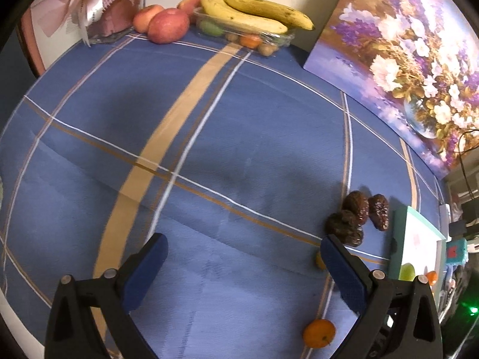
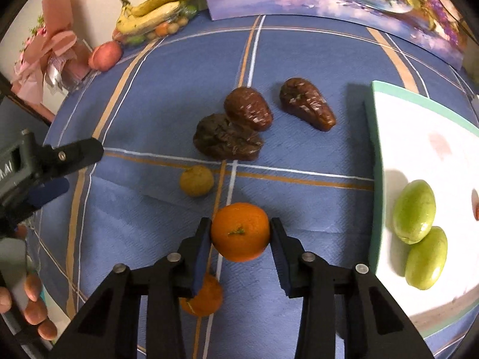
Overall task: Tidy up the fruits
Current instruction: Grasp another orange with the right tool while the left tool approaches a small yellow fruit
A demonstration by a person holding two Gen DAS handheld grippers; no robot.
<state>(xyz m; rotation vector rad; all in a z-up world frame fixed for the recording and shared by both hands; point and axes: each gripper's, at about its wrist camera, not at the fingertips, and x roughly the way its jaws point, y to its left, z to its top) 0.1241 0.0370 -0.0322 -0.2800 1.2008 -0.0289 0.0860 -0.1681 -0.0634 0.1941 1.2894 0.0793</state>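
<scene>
My right gripper (image 2: 241, 233) is shut on a small orange (image 2: 240, 232), its pads pressing both sides. A second orange (image 2: 202, 297) lies on the cloth below it and shows in the left wrist view (image 1: 318, 332). Three brown dates (image 2: 248, 107) and a small tan fruit (image 2: 196, 180) lie ahead; the dates show in the left wrist view (image 1: 356, 205). Two green fruits (image 2: 414, 211) rest on a white board with a green rim (image 2: 375, 161) at the right. My left gripper (image 1: 242, 257) is open and empty above the blue cloth.
At the far wall a clear tray (image 1: 239, 34) holds small fruits with bananas (image 1: 254, 12) on top, and apples (image 1: 167, 25) lie beside it. A pink wrapped bouquet (image 1: 98, 3) stands at the back left. A flower painting (image 1: 413, 56) leans at the right.
</scene>
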